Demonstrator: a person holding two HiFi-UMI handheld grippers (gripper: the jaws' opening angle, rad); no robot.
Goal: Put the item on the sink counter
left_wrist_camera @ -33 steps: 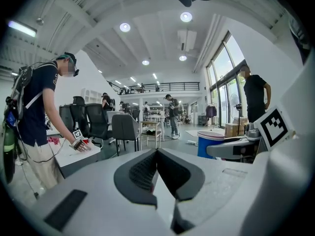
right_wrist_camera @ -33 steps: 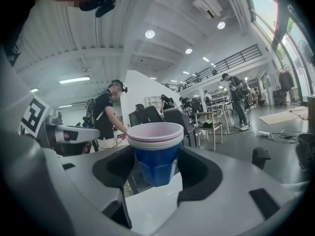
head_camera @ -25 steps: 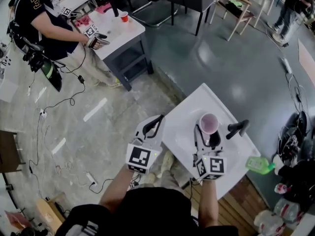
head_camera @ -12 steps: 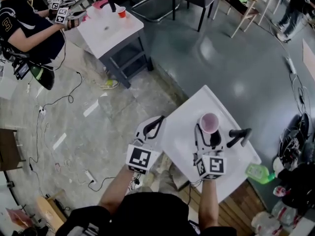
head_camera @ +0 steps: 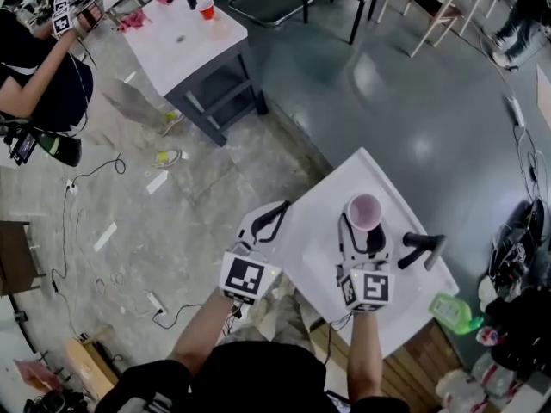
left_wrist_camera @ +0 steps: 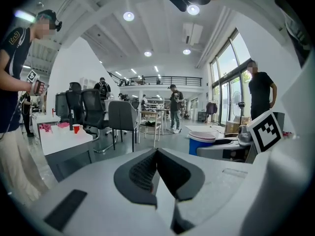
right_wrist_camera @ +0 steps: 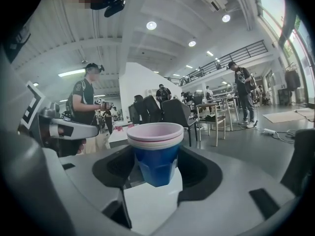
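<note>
A stack of cups, pink nested in blue, stands upright between the jaws of my right gripper over the white sink counter. In the right gripper view the blue cup sits between both pads, and the right gripper is shut on it. My left gripper hangs just off the counter's left edge, shut and empty. In the left gripper view its jaws meet at the tip, and the cups show to the right.
A black faucet stands on the counter right of the cups. A green bottle lies near the counter's right corner. A white table with a red cup stands far left. Cables trail over the floor.
Both grippers and the cups have kept their places. The seated person at the far table has moved off toward the upper left of the head view.
</note>
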